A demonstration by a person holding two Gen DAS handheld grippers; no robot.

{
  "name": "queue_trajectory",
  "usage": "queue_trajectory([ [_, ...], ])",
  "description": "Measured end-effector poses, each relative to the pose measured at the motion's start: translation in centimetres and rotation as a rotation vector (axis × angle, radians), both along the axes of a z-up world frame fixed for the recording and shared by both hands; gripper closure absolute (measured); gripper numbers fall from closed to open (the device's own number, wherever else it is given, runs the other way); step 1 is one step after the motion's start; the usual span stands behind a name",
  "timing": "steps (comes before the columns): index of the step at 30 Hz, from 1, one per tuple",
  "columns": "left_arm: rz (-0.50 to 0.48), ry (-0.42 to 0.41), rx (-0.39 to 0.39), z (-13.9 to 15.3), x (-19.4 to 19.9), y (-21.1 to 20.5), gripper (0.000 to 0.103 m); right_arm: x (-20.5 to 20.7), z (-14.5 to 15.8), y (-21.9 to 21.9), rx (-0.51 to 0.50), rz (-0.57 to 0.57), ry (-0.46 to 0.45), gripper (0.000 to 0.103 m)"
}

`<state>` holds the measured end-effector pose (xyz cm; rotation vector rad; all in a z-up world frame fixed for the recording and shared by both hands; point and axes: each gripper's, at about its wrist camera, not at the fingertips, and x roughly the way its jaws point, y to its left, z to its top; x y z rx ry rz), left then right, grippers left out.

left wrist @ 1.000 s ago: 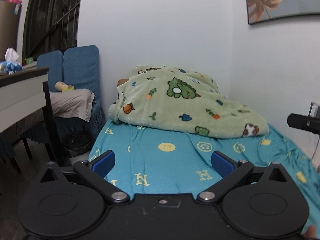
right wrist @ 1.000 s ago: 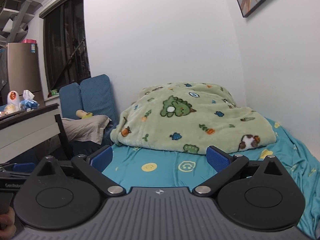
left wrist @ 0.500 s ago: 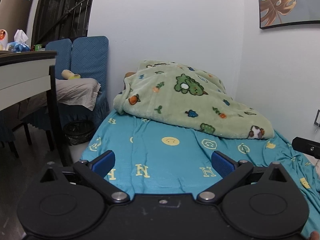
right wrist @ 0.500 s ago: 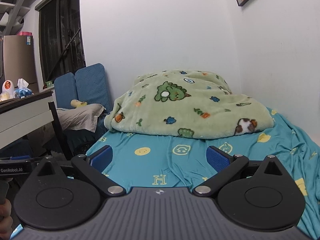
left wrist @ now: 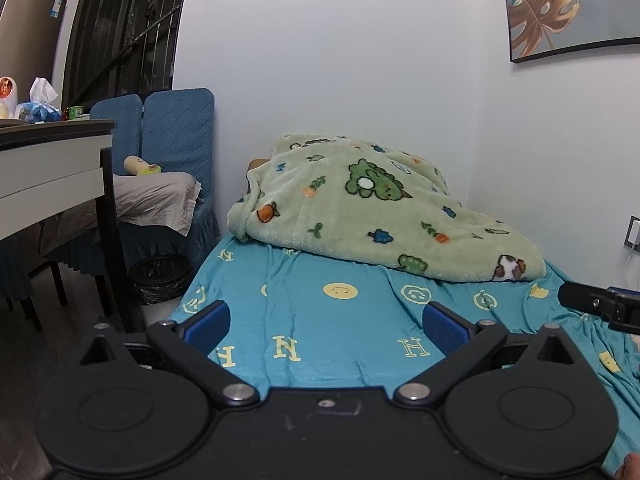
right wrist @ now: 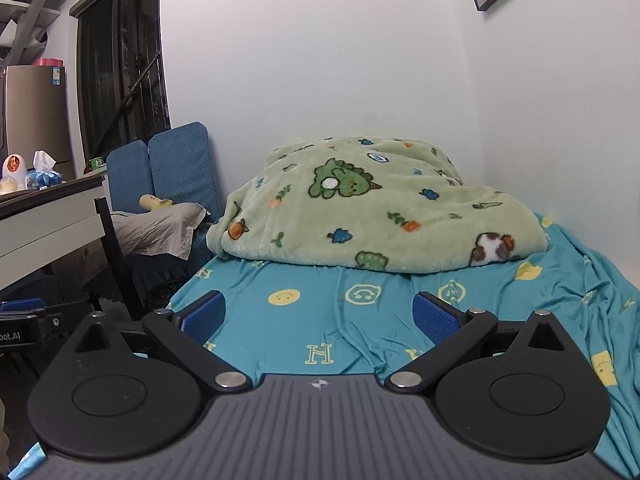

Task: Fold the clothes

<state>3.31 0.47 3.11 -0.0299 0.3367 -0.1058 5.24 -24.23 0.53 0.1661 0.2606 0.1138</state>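
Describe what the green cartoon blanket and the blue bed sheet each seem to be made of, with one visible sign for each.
Green blanket: probably plush fleece, matt, with a fuzzy nap and thick, soft rounded folds. Blue sheet: seemingly thin, smooth woven or knit cloth with printed letters and faces; it lies flat with fine, sharp creases. The exact fibre cannot be told.

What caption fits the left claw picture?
Open left claw above a blue bedsheet, facing a heaped green dinosaur blanket.

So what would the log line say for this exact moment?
left hand-held gripper: open, empty | right hand-held gripper: open, empty | green blanket: heaped on bed, untouched | phase: approach
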Motion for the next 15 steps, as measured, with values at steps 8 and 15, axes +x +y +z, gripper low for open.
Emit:
queue_trajectory([
  [8,0.013,0.016,-0.012,-0.07,0.24,0.27,0.000,0.31,-0.28,0.44,-0.012,0.011,0.016,0.001],
  [15,0.001,0.032,-0.010,-0.27,0.22,0.05,0.000,0.49,-0.41,0.67,-0.014,0.018,0.026,0.001],
])
